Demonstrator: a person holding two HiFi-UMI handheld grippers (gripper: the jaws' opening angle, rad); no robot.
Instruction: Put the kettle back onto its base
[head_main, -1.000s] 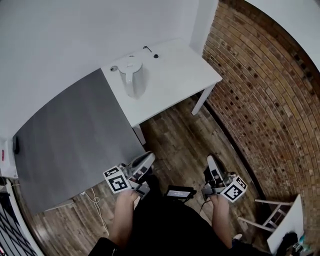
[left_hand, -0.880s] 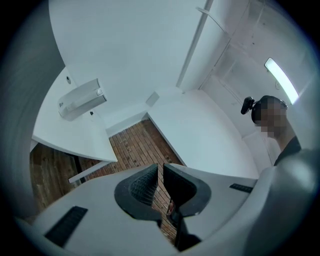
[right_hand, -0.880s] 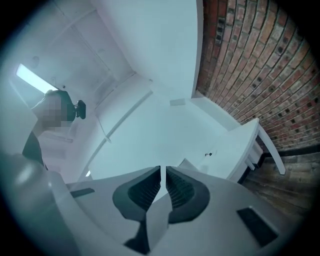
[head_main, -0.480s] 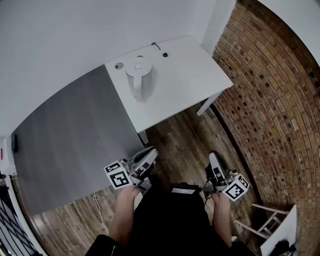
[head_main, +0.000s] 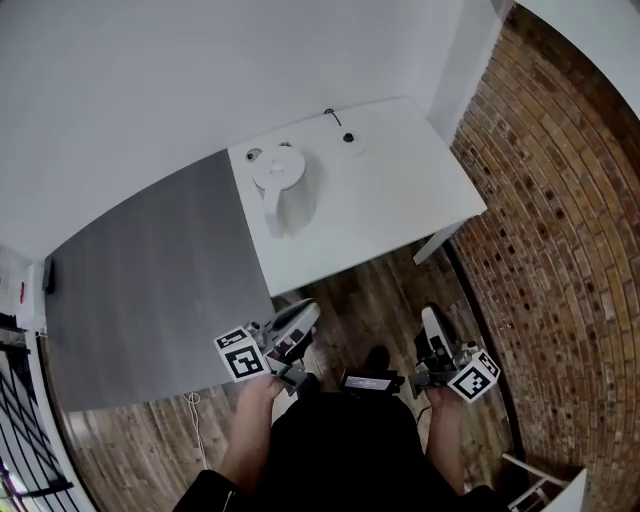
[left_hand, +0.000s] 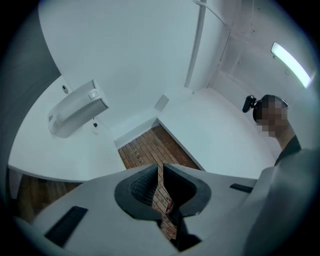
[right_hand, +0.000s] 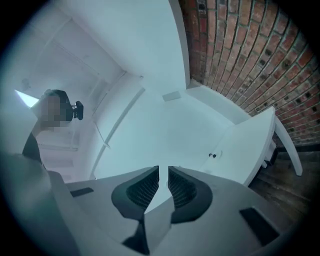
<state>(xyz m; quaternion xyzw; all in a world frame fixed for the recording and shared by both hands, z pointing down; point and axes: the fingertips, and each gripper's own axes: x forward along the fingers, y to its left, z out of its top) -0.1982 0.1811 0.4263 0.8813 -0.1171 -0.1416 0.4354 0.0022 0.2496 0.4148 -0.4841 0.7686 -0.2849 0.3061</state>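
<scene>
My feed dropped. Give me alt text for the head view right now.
A white kettle stands untouched on a white table ahead, beside a grey table. Nearer, over wooden floor, the person holds the left gripper and right gripper, both shut and empty, well short of the kettle. A brick wall runs along the right.

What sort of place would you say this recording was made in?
Probably a sparse indoor room, perhaps an office or studio: a white table carrying a white kettle, an exposed brick wall and wooden floorboards.

No text or label can be read.
</scene>
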